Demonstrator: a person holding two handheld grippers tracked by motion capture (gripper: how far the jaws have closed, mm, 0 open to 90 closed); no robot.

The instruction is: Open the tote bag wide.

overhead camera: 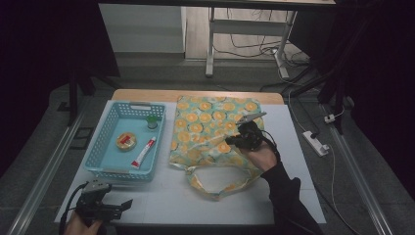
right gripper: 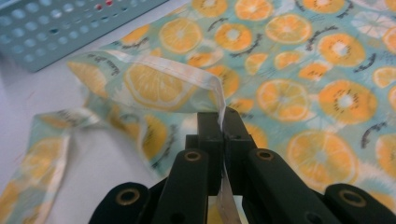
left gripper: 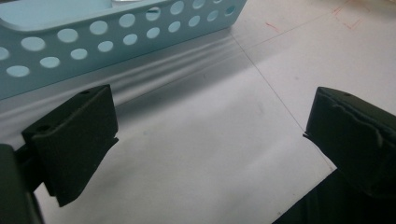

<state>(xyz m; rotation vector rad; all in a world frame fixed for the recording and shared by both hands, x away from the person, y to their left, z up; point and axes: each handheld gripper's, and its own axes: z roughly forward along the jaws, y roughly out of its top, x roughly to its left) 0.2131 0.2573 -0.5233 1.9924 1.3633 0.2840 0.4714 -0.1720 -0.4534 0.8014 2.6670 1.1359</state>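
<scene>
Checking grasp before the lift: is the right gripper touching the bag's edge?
Touching. The right gripper view shows the right gripper with its jaws closed on the fruit-print bag, a fold of the fabric edge pinched between them.

Right hand-held gripper [overhead camera: 243, 138] on orange-print bag [overhead camera: 210, 128], blue basket [overhead camera: 108, 128] beside it, left hand-held gripper [overhead camera: 115, 207] at table edge.

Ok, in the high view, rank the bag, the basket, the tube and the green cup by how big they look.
1. bag
2. basket, a little smaller than the bag
3. tube
4. green cup, close to the tube in size, so that order is unsure.
</scene>
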